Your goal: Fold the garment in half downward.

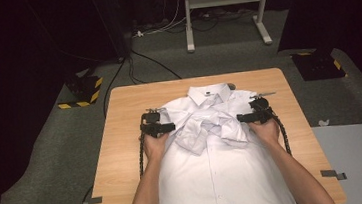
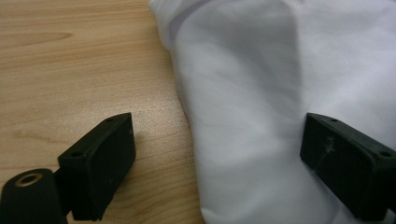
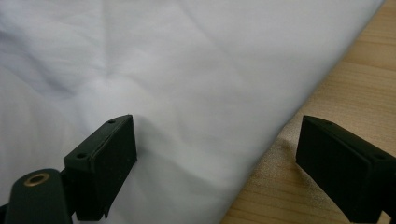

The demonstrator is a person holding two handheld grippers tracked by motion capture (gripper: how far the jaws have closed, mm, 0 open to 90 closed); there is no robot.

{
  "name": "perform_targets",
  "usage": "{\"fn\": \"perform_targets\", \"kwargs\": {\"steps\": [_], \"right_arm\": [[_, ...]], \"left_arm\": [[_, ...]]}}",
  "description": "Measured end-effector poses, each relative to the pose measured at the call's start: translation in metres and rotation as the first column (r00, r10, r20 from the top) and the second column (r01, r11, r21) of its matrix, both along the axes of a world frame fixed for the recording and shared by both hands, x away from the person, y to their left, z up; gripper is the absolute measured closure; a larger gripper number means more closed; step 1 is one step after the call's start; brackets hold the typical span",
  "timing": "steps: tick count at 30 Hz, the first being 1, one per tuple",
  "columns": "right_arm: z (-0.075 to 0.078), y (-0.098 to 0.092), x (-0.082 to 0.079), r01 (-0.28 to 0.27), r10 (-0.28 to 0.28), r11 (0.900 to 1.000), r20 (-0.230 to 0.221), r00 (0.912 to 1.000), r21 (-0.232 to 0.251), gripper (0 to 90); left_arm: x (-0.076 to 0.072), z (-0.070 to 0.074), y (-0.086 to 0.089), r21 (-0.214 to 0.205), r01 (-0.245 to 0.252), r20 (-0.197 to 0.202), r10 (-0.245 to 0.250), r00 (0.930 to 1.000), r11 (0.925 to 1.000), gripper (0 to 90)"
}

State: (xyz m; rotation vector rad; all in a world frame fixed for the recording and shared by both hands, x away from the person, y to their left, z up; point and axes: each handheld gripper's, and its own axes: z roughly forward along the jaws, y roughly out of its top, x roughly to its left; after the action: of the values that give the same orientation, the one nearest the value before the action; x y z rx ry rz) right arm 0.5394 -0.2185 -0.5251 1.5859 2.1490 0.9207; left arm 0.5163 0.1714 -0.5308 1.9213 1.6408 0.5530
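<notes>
dark walls and a grey carpeted floor surround the pale wooden desk, where a white button-up cotton shirt lies face up, collar at the far edge and hem toward the person standing at the near side. both sleeves are already folded in and crossed in a loose bundle over the chest, so the first part of the folding looks done; the body of the shirt is not yet folded, and the sides lie flat at full width. the left gripper sits at the shirt's left edge just below the shoulder, the right gripper at the matching spot on the other side. in the left gripper view the fingers stand wide apart, one over bare wood and the other over cloth, with the shirt's edge between them and nothing pinched. the right gripper view shows the same, its fingers apart and straddling the cloth's border. my guess is that the side folds come next, then folding the length up toward the collar.
</notes>
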Motion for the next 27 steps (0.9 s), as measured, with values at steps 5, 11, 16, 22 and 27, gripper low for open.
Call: {"fn": "perform_targets", "kwargs": {"steps": [5, 11, 16, 22, 27], "right_arm": [[-0.004, 0.004, 0.003, -0.006, 0.006, 0.9991, 0.005, 1.0, -0.042, 13.6], [-0.003, 0.013, 0.0, -0.045, 0.048, 0.9919, 0.023, 0.9986, -0.119, 26.8], [-0.001, 0.017, -0.002, -0.109, 0.114, 0.9866, 0.034, 0.9929, -0.121, 49.9], [0.002, 0.023, -0.004, -0.174, 0.177, 0.9767, 0.014, 0.9841, -0.126, 73.7], [0.003, 0.03, -0.007, -0.213, 0.221, 0.9623, 0.024, 0.9751, -0.168, 85.0]], "left_arm": [[0.003, 0.0, -0.005, 0.046, 0.023, -0.012, -0.023, 0.9997, 0.9987, 9.6], [0.002, 0.002, -0.009, 0.04, 0.061, 0.013, -0.061, 0.998, 0.9974, 22.6], [0.0, 0.005, -0.015, 0.038, 0.133, 0.017, -0.134, 0.9909, 0.9904, 45.6], [-0.001, 0.008, -0.023, 0.038, 0.204, 0.006, -0.204, 0.9789, 0.9783, 76.6], [-0.001, 0.01, -0.026, 0.053, 0.209, -0.013, -0.209, 0.9779, 0.9764, 85.0]]}}
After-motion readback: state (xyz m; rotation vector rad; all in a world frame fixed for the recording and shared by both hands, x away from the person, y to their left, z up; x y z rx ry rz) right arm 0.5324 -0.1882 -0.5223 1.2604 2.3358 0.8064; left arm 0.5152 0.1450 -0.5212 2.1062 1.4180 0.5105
